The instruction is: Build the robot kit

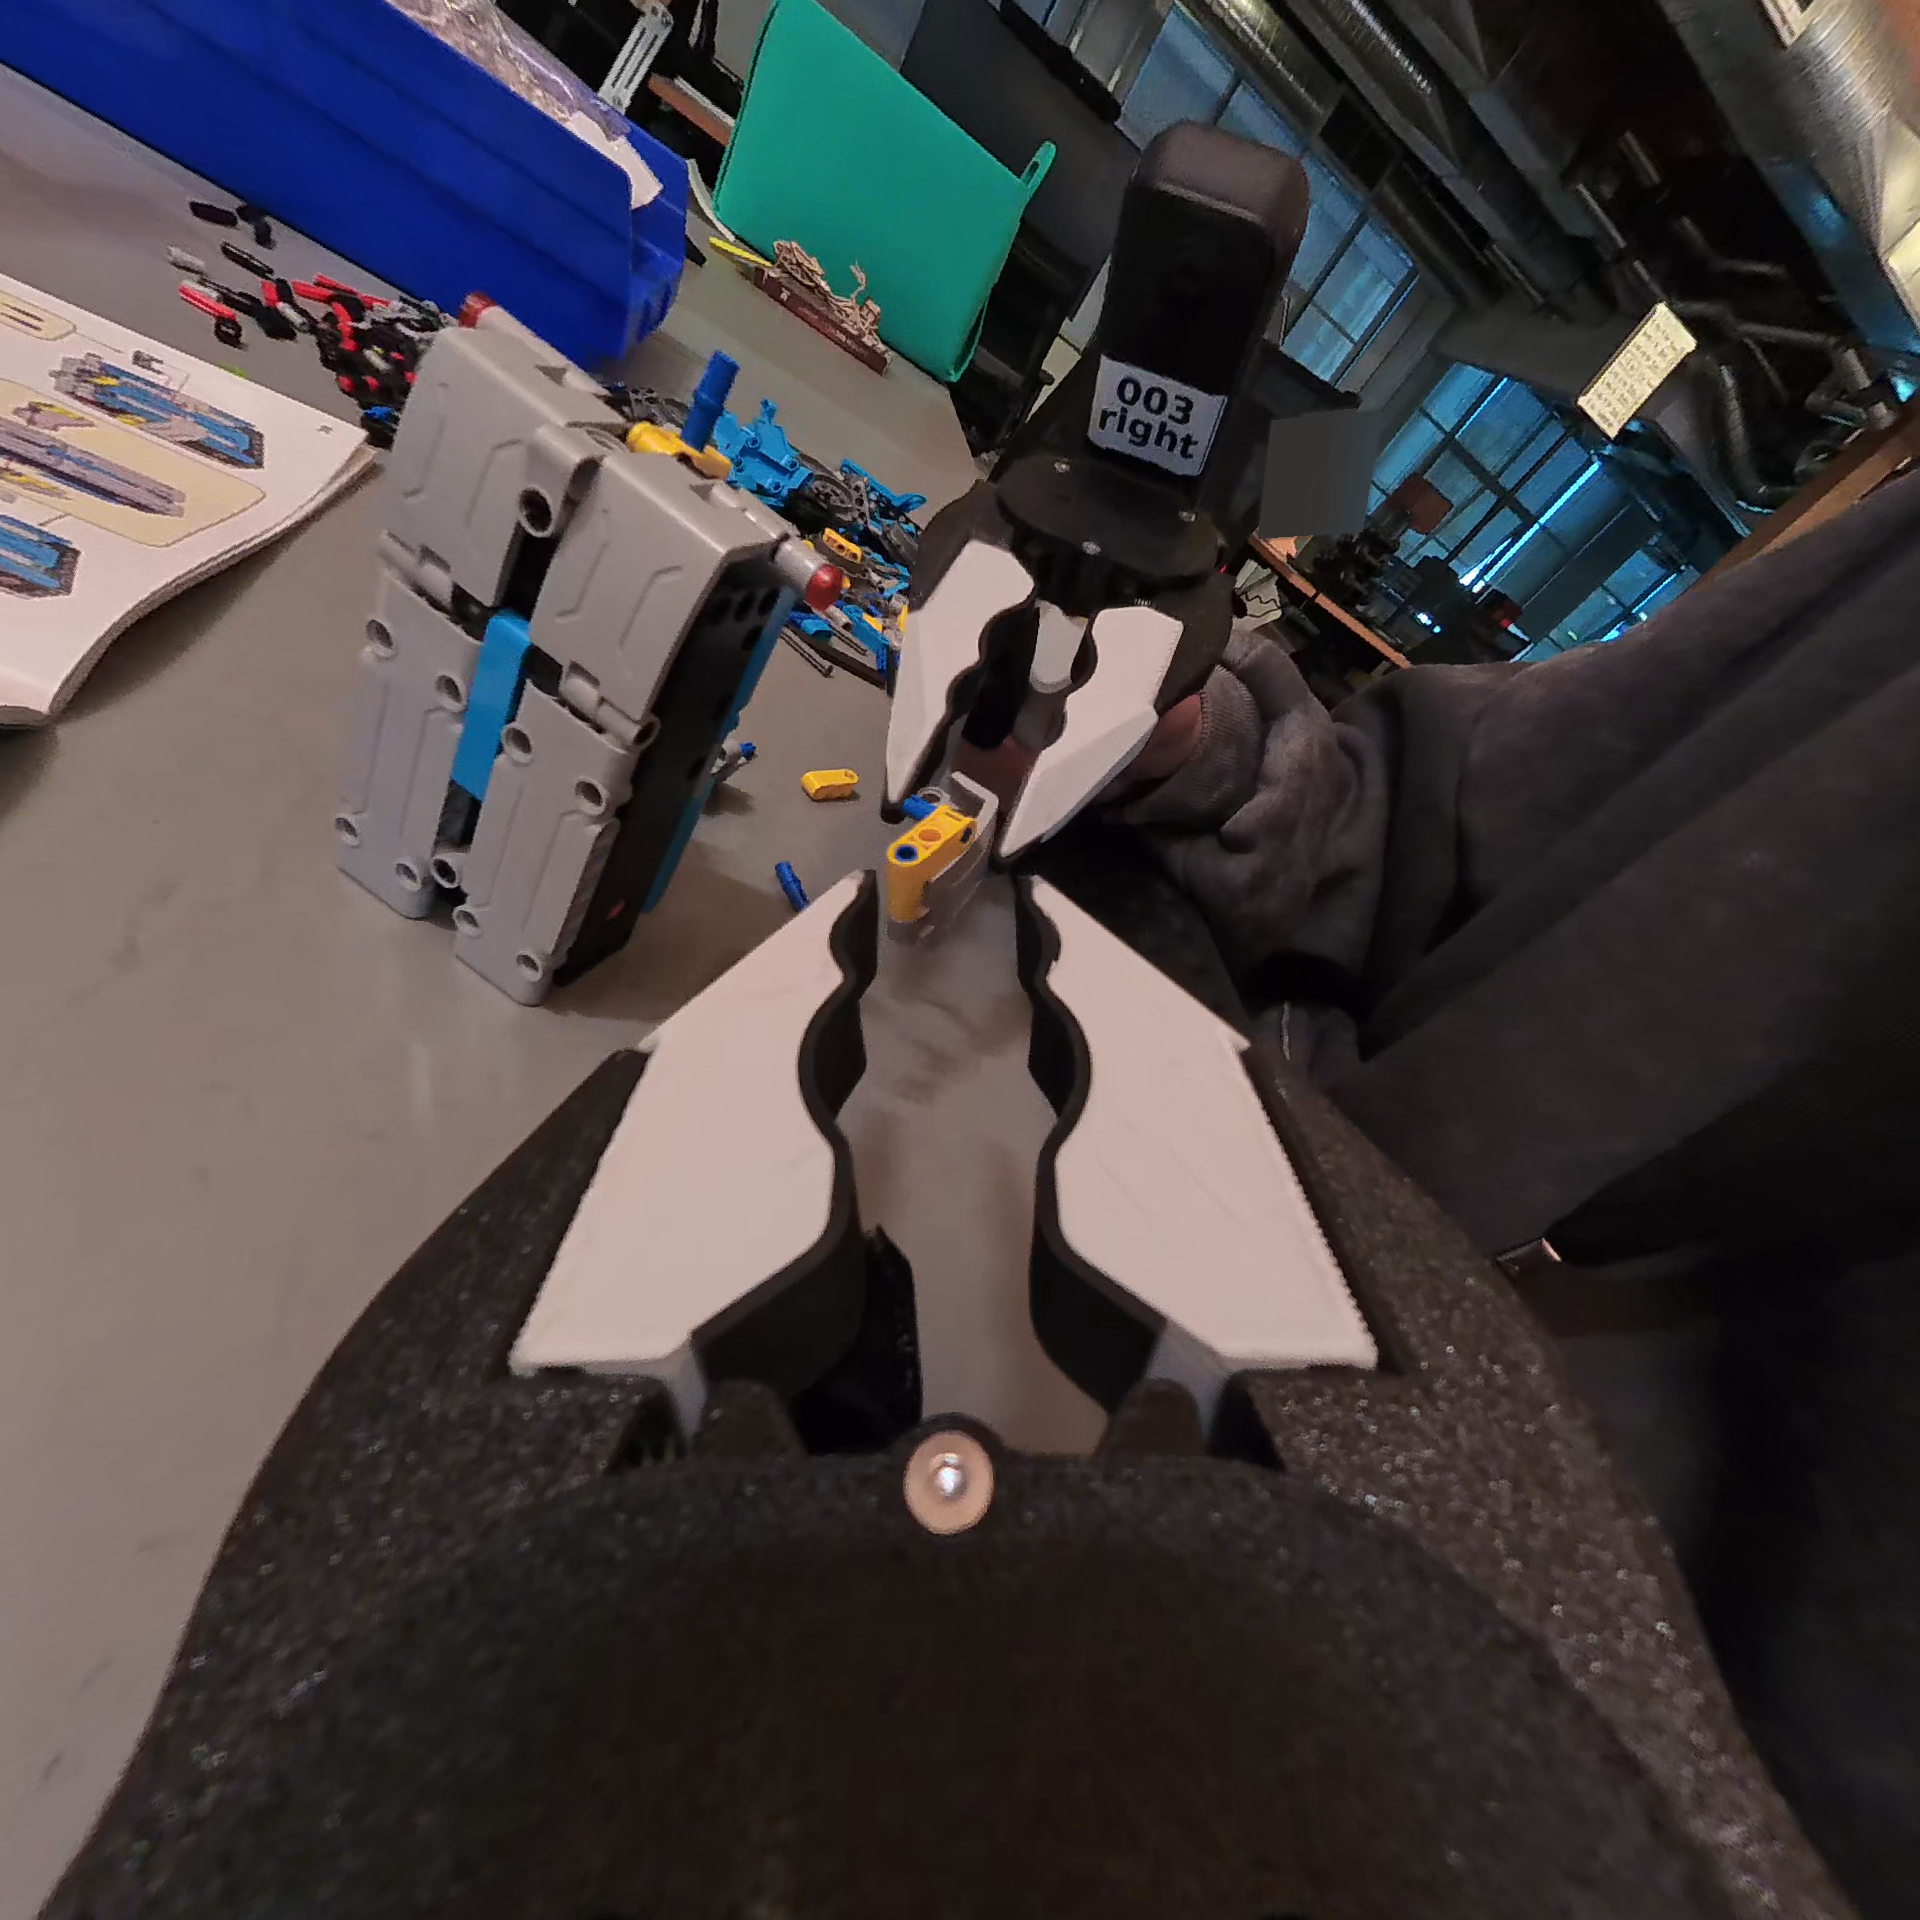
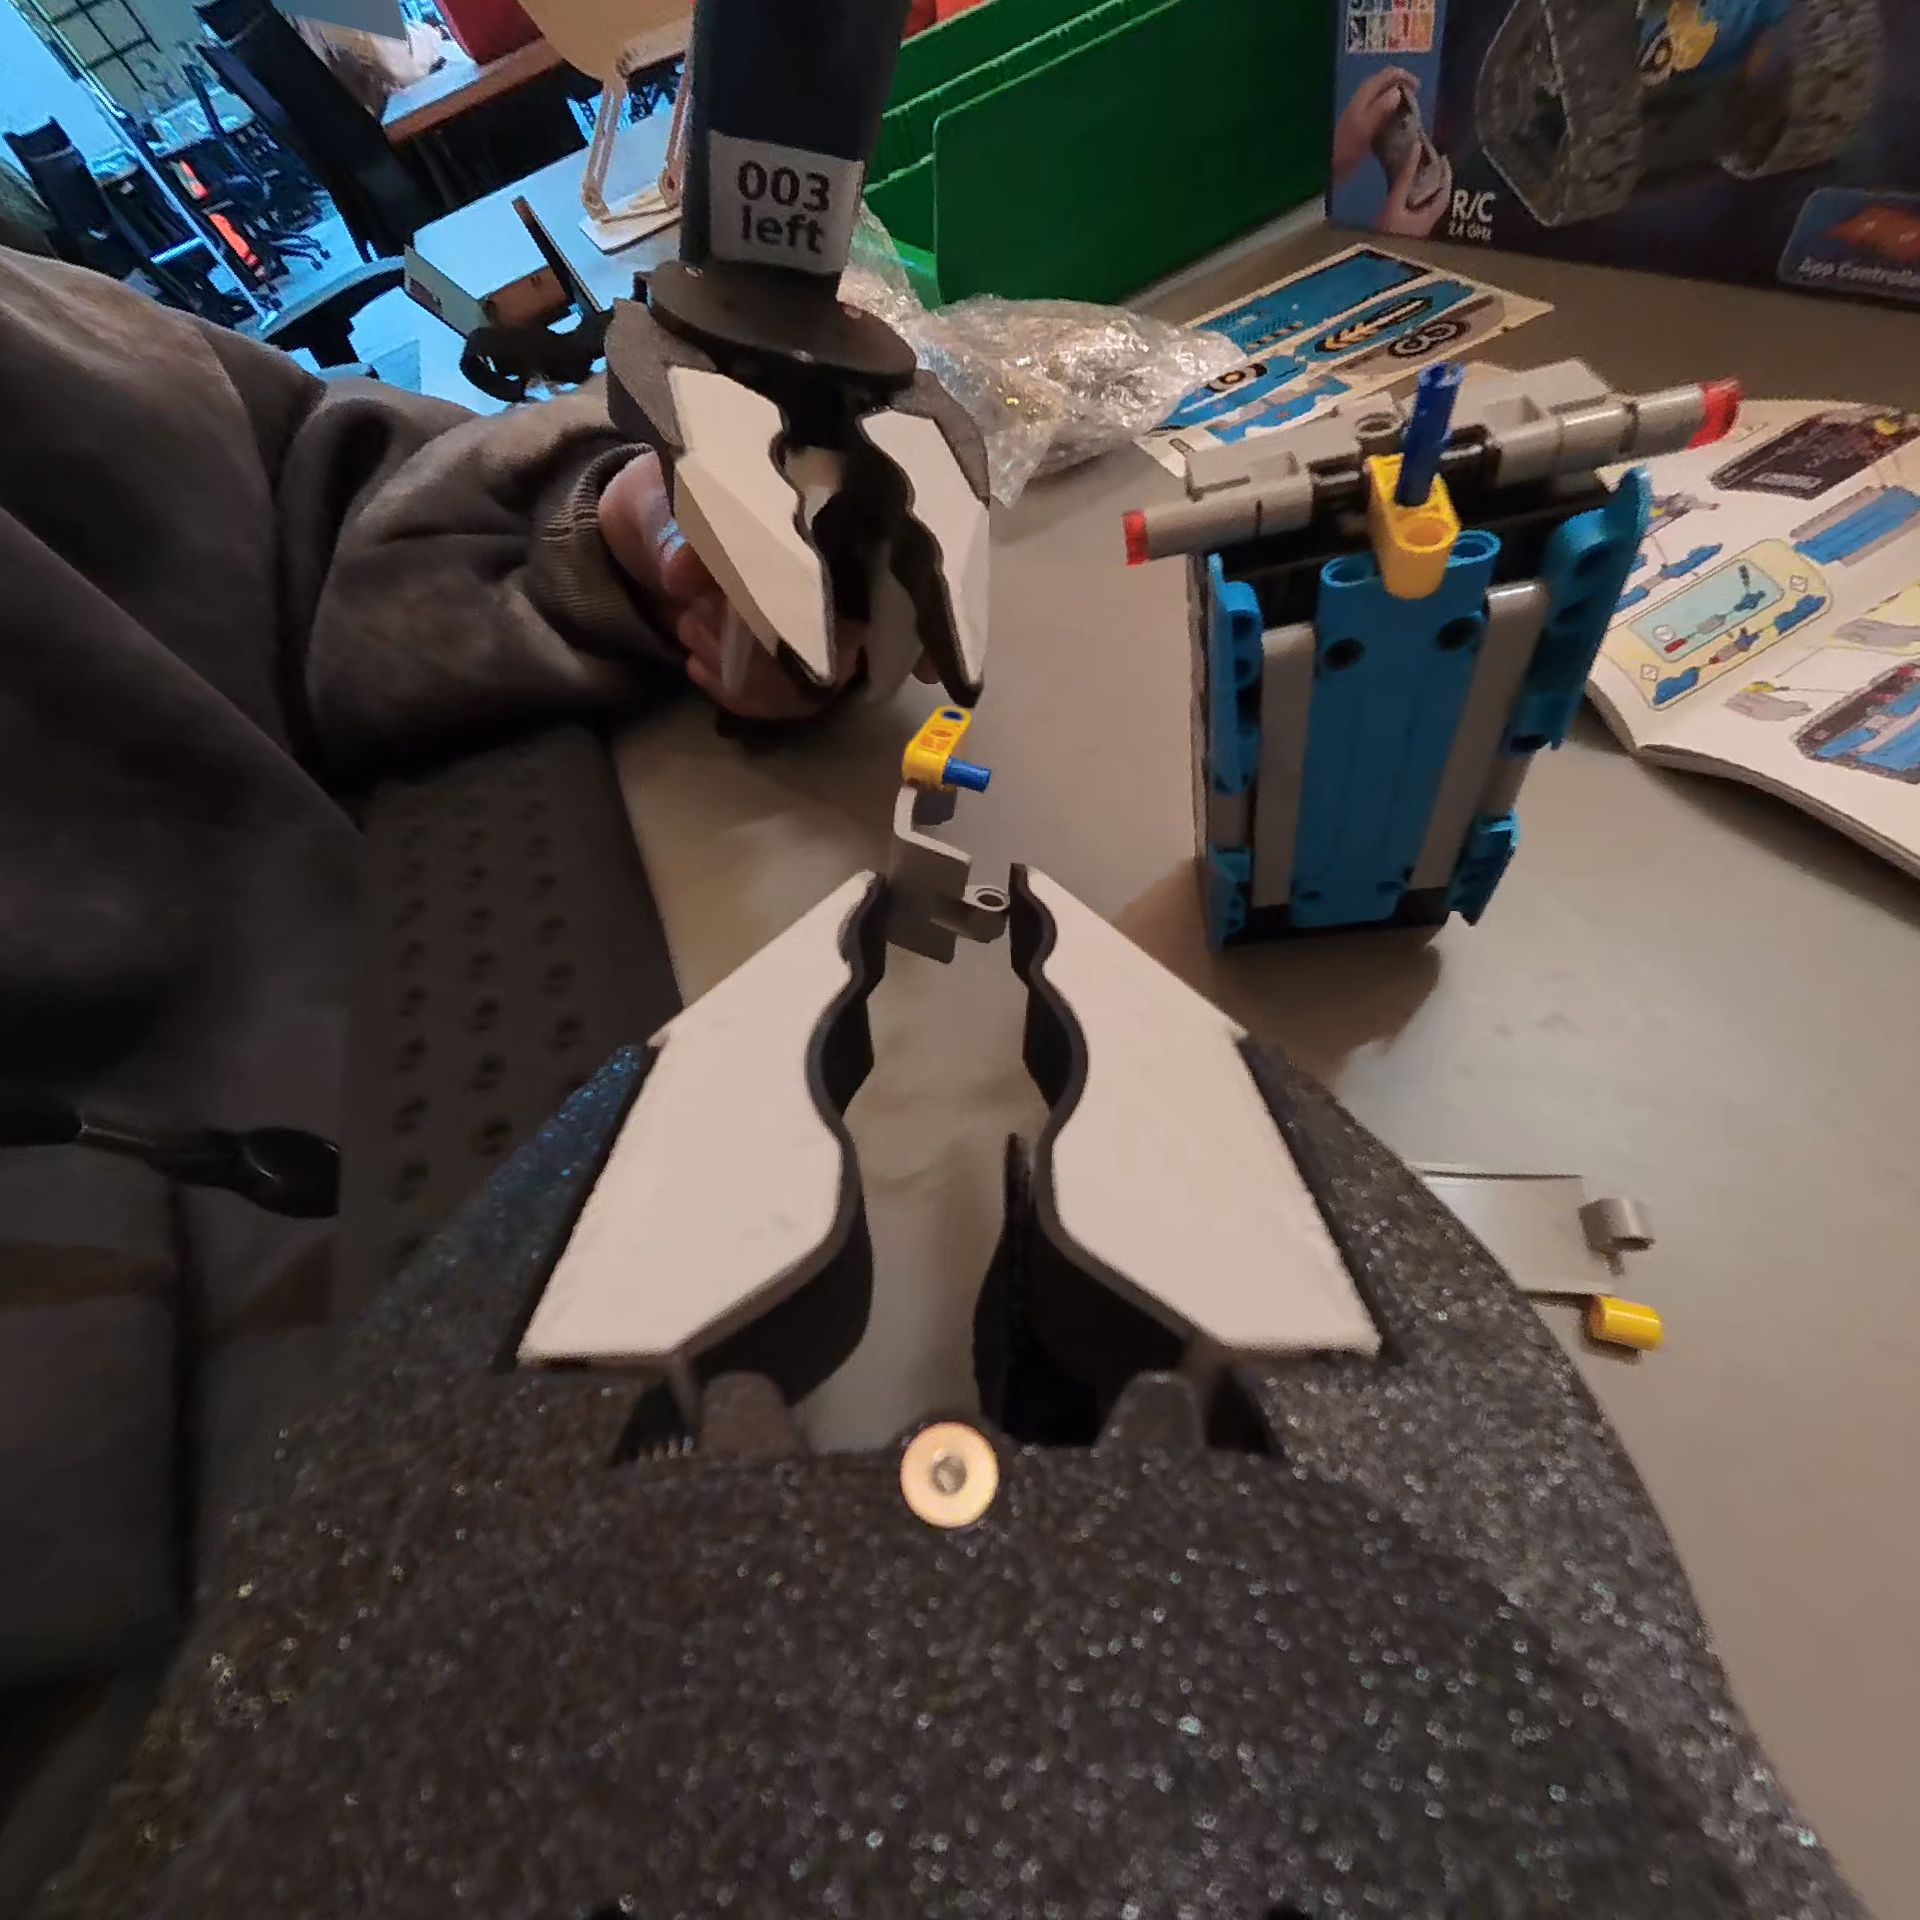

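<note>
The right gripper [image 2: 945,883] pinches a grey bracket [image 2: 935,883] with 1 yellow connector [image 2: 932,755]; the left gripper [image 1: 940,883] gapes. Only the right view shows 1 boxed kit [image 2: 1621,125].

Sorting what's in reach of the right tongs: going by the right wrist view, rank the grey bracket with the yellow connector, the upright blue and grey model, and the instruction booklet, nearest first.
1. Grey bracket with the yellow connector: between the tips of the right tongs.
2. Blue and grey model: upright, ahead and to the right.
3. Instruction booklet: flat on the table, beyond the model at far right.
</note>
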A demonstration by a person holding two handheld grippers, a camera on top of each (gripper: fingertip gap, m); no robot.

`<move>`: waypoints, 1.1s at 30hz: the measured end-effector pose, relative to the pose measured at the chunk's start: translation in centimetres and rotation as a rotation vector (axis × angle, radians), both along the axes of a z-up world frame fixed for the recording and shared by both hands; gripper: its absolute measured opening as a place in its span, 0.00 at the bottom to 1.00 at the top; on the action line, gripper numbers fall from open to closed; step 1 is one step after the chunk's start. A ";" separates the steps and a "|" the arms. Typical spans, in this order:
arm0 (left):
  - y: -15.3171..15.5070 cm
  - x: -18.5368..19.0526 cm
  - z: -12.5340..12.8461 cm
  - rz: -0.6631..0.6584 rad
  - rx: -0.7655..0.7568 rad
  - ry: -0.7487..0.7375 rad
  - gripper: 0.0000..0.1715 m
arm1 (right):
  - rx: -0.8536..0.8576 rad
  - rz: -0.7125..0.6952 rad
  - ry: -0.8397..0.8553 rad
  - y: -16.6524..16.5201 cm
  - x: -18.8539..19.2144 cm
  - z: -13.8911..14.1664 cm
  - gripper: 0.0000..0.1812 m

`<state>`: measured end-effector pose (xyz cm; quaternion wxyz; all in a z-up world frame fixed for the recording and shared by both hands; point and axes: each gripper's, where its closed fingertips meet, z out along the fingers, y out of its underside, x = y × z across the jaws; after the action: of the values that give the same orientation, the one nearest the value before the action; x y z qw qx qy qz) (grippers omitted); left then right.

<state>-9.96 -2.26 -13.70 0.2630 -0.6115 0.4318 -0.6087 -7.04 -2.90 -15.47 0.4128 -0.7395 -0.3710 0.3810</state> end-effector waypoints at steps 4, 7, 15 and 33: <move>-0.3 0.0 -0.2 -0.010 0.016 0.013 0.15 | 0.010 -0.011 -0.064 0.0 -0.3 -0.9 0.13; 0.1 -0.1 -0.1 0.005 0.038 0.011 0.15 | -0.010 -0.056 -0.168 0.7 -0.6 -2.5 0.13; 5.0 -2.4 0.4 0.182 0.120 0.003 0.15 | -0.023 -0.033 -0.322 1.3 -2.6 -5.1 0.13; 5.2 -2.3 0.2 0.193 0.092 0.006 0.15 | -0.025 -0.013 -0.349 1.0 -2.3 -6.1 0.13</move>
<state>-12.31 2.96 -13.52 0.3469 -0.6392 0.3994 -0.5582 -9.37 -1.95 -21.59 0.3354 -0.8019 -0.4272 0.2487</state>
